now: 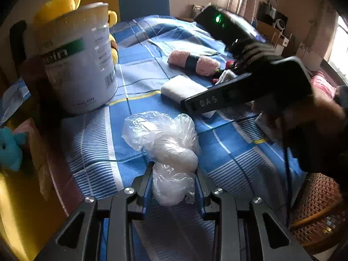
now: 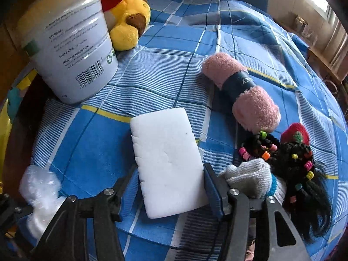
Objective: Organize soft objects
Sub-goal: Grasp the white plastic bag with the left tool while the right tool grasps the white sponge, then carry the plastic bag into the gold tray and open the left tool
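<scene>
Left wrist view: the clear plastic bag (image 1: 171,158) of white stuffing lies on the blue checked cloth (image 1: 228,152), clamped between the left gripper (image 1: 174,176) pads. Right wrist view: the white foam block (image 2: 169,163) sits between the right gripper (image 2: 171,180) jaws; contact cannot be confirmed. Relative to the block: white tub (image 2: 71,50) beyond-left, yellow plush (image 2: 128,21) behind it, pink yarn roll (image 2: 241,93) beyond-right, beaded black hairpiece (image 2: 293,165) right.

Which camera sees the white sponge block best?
The right wrist view: the white sponge block lies whole and close between the right gripper's fingers. In the left wrist view the block is farther off, partly hidden behind that gripper.
</scene>
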A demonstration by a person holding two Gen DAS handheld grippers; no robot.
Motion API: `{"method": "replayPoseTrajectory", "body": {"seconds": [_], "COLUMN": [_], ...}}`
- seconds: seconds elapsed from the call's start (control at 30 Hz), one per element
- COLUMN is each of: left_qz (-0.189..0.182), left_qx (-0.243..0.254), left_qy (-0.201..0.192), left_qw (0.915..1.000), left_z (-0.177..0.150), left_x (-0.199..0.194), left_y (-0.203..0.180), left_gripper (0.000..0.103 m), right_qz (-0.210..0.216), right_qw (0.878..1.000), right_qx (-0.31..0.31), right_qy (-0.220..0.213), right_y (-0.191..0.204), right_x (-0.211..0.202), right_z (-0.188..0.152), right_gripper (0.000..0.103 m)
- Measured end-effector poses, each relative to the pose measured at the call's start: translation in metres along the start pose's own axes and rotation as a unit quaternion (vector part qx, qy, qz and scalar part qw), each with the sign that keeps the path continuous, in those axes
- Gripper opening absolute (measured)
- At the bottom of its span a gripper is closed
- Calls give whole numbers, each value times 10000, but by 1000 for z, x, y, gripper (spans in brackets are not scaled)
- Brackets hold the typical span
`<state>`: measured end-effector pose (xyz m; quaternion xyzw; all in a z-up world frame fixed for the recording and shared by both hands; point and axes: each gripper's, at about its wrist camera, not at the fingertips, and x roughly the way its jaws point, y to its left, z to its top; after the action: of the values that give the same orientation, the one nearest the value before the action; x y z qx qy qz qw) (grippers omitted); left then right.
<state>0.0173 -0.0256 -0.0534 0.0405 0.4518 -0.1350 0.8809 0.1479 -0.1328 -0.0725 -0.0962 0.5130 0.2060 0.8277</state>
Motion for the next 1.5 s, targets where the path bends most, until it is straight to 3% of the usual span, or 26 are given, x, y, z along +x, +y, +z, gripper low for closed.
{"method": "replayPoseTrajectory", "body": {"seconds": [0.43,0.63,0.73,0.87,1.0,1.07,1.3,1.5], "left_qz": [-7,225,327,767,1047,1213,1430,1458], "left_qx": [-324,-936,-1532,-2330,-3294,-3499,-3708,-3637], "left_qy": [-299,-580,-666,-682,-567,-490,-192,45], "left_qw": [9990,9937,9854,9671,9366,9276,9174,9200], "left_z": [-5,-7,-11,-26,-47,-51,-42,-25], "left_x": [-44,-80,-98,-116,-125,-122,-93,-58], "left_y": [14,52,93,155,223,247,299,324], "left_gripper": [32,32,32,33,32,32,33,35], "right_qz": [8,5,1,-41,-95,-124,-165,-177], "right_qw": [9999,9997,9998,9996,9995,9994,9993,9992], "right_qx": [-99,-157,-155,-206,-242,-255,-273,-293], "right_qy": [-137,-161,-147,-168,-189,-194,-206,-213], "right_y": [-4,-3,-2,-1,0,2,2,2], "right_x": [1,0,0,-1,-1,-1,-2,-2], "right_z": [-5,-7,-7,-7,-8,-8,-9,-9], "right_gripper": [59,59,59,59,59,59,59,59]}}
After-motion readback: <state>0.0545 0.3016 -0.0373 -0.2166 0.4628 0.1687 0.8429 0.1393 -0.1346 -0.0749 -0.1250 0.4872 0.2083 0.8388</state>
